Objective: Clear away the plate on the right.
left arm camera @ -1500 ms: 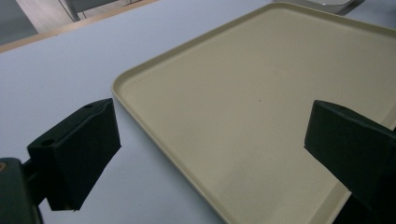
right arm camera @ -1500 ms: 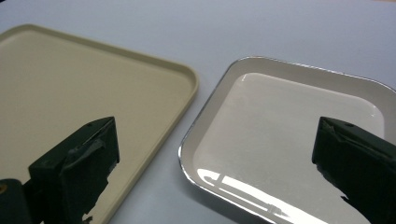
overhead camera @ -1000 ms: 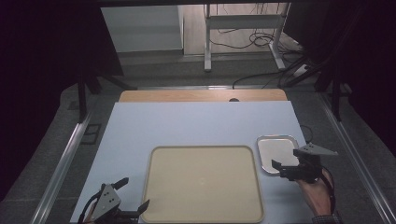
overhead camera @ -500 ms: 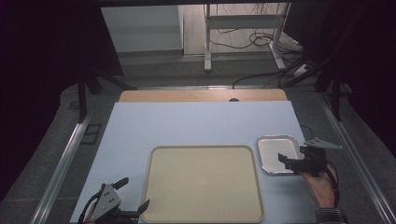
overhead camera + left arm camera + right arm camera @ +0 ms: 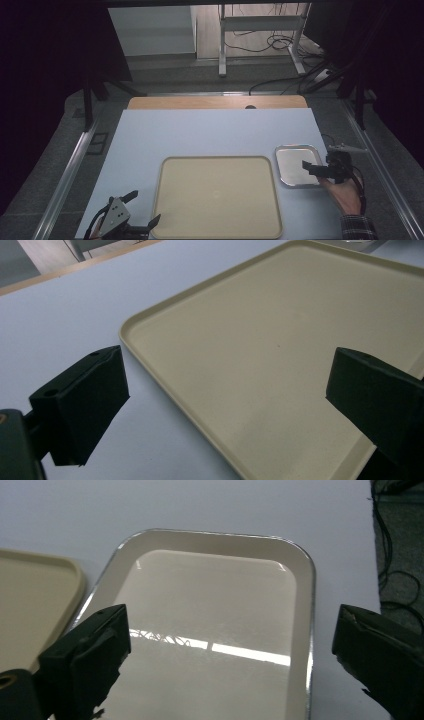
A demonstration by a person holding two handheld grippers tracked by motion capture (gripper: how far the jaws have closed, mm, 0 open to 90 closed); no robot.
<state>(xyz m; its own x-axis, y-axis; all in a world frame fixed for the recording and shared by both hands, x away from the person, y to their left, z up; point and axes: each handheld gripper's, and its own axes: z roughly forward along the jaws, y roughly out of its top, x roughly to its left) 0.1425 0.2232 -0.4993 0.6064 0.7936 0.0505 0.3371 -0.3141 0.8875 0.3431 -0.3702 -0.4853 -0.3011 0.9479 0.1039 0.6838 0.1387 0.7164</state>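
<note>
Since the earlier frames, the right gripper (image 5: 315, 167) has slid toward the near edge of the table and a little to the right. It now hangs over the near right part of the small metal tray (image 5: 295, 162), and its jaws have just been closing slightly. Even so they stand wide apart, with nothing pressed between them. In the right gripper view the small metal tray (image 5: 215, 610) lies flat below and between the two black jaws; one jaw is over its left rim, the other is outside its right rim. The person's right hand (image 5: 345, 192) holds this gripper from behind.

On the light blue table (image 5: 210, 132) the metal tray sits at about 3 o'clock from the big beige tray (image 5: 217, 195), just beside it. Whether their rims touch, I cannot tell.

At about 7 o'clock from the beige tray, the left gripper (image 5: 142, 210) has stayed in its place at the near left corner. Its jaws are also wide apart and hold nothing. In the left gripper view the corner of the beige tray (image 5: 270, 365) lies between them.
</note>
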